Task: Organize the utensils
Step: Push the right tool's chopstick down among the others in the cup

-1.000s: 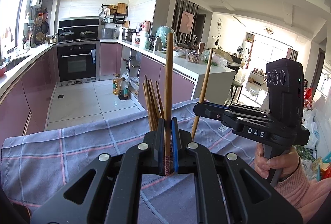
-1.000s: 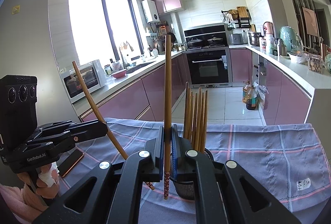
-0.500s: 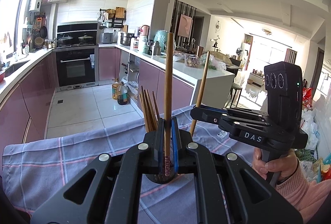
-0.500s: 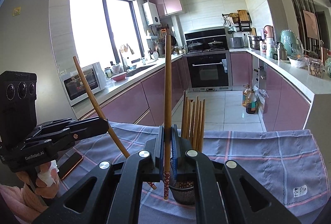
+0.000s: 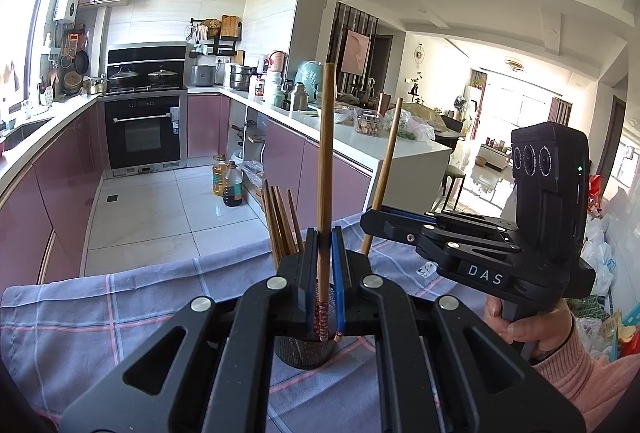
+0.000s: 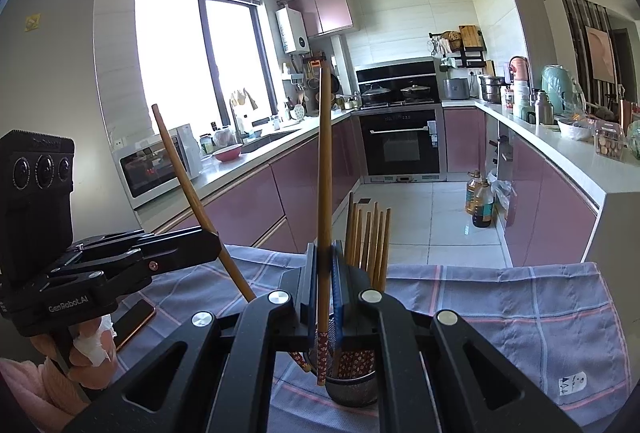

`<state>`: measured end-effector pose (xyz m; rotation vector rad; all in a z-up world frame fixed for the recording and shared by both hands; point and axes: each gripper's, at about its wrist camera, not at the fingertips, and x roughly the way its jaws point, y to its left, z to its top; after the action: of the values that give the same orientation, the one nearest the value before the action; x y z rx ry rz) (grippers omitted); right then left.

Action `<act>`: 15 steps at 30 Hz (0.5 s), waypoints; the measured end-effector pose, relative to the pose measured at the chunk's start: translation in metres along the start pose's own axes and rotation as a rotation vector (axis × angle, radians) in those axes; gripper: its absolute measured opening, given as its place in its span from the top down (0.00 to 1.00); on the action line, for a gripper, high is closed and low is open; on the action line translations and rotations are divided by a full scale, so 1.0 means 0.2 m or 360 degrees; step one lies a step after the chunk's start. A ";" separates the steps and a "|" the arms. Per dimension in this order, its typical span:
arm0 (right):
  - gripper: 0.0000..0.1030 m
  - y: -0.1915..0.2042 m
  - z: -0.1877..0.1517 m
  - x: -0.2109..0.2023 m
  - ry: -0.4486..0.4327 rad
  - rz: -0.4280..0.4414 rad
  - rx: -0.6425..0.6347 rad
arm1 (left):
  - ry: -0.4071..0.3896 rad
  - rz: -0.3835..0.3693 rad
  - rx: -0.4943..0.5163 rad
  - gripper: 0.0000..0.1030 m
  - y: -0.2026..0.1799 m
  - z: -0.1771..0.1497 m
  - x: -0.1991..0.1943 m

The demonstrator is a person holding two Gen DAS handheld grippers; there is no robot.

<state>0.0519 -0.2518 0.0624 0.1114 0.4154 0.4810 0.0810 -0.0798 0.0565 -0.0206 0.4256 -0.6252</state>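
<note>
A dark mesh utensil holder [image 5: 304,353] [image 6: 352,391] stands on the checked cloth and holds several wooden chopsticks [image 5: 280,221] [image 6: 368,237]. My left gripper [image 5: 323,261] is shut on one upright chopstick [image 5: 325,169], its patterned end just above the holder. My right gripper [image 6: 324,265] is shut on another upright chopstick [image 6: 324,173], its patterned end at the holder's left rim. Each gripper shows in the other's view, the right one [image 5: 374,225] and the left one [image 6: 216,245], with its chopstick tilted.
A blue-grey checked cloth [image 5: 140,305] [image 6: 520,305] covers the table. A phone [image 6: 134,321] lies on the cloth at the left. Beyond the table edge are the kitchen floor, pink cabinets, an oven [image 6: 400,145] and oil bottles [image 5: 228,181].
Both grippers have come lower and closer to the holder with their chopsticks. The patterned ends now hang at the holder's rim. The grips have not changed.
</note>
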 end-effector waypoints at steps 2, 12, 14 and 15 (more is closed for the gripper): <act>0.94 0.00 0.01 0.00 -0.0002 -0.0007 -0.0003 | 0.0000 0.0001 -0.0001 0.93 0.00 0.00 0.00; 0.94 -0.02 0.03 0.01 -0.0004 -0.0038 0.0024 | 0.0013 0.0004 -0.0004 0.93 0.00 0.01 0.02; 0.95 -0.03 0.03 0.02 -0.0001 -0.0042 0.0029 | 0.0021 0.0008 -0.0007 0.93 0.00 0.01 0.02; 0.94 -0.02 0.02 0.02 0.0000 -0.0044 0.0031 | 0.0025 0.0008 -0.0007 0.93 0.00 0.01 0.02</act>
<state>0.0591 -0.2533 0.0645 0.1241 0.4210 0.4499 0.0847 -0.0821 0.0561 -0.0189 0.4421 -0.6196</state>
